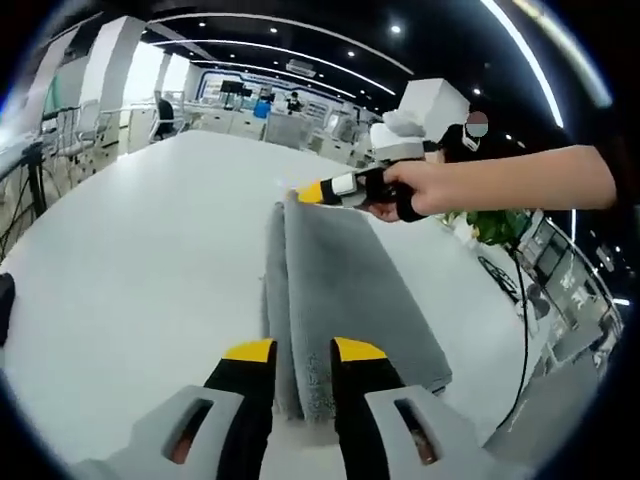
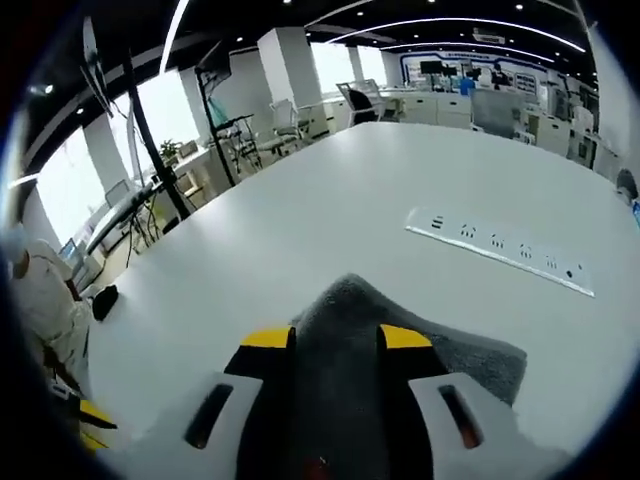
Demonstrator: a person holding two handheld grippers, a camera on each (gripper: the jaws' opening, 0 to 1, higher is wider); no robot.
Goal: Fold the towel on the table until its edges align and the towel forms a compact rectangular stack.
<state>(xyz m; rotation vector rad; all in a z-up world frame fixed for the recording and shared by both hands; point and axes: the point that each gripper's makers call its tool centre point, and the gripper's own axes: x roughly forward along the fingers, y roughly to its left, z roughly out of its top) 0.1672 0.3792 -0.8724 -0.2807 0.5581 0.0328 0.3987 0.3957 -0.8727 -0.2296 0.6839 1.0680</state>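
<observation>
Towel point(image 1: 340, 290) pinched by both claws, power strip point(image 2: 500, 250) nearby

A grey towel point(image 1: 340, 290) of thick, napped cloth lies on a white table point(image 1: 140, 270) whose top looks smooth and matt, with only a soft sheen from the ceiling lights. The towel's pile reads rough and fuzzy along its folded edges, matt throughout. The left gripper point(image 1: 303, 352) shows hard plastic jaws, black with glossy yellow tips, set on pale grey moulded plastic; the right gripper point(image 2: 335, 338) has the same finish, with grey cloth bunched between its jaws. A white power strip point(image 2: 498, 250) set in the table looks like smooth plastic.
</observation>
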